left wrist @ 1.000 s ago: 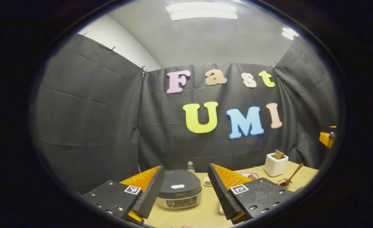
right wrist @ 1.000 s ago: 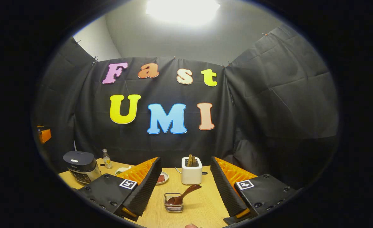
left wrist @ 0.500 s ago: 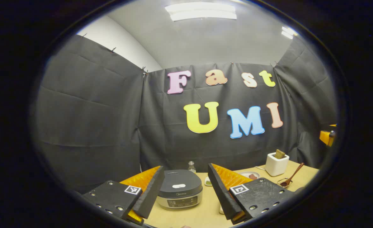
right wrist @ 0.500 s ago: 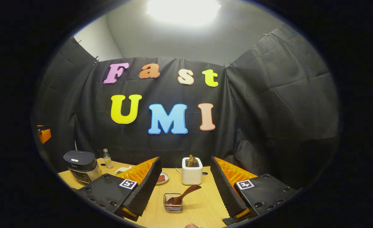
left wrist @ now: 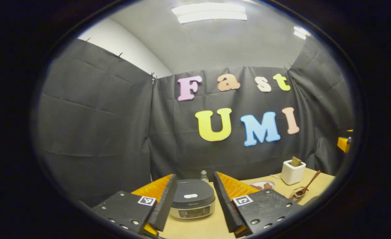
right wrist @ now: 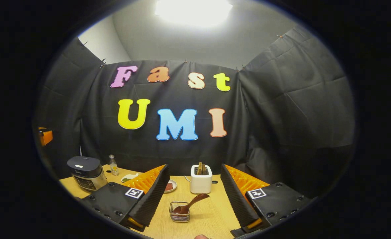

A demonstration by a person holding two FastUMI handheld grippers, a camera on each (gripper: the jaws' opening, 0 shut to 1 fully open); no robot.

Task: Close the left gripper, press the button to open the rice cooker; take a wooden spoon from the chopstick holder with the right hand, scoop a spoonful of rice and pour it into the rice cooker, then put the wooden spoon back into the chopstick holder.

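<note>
my left gripper (left wrist: 191, 202) spread, framing the closed dark-lidded silver rice cooker (left wrist: 192, 203), my right gripper (right wrist: 192, 196) spread, brown wooden spoon (right wrist: 189, 204) resting in small wire basket (right wrist: 179, 212)

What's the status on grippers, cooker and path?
Left gripper open, framing rice cooker. Right gripper open, empty. Cooker lid down. Path unobstructed.

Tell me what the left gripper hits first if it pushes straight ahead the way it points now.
Probably the rice cooker: it sits framed between the left gripper's open fingers, lid shut, nothing showing in front of it. Depth is unclear, and the gripper could pass above the lid.
</note>
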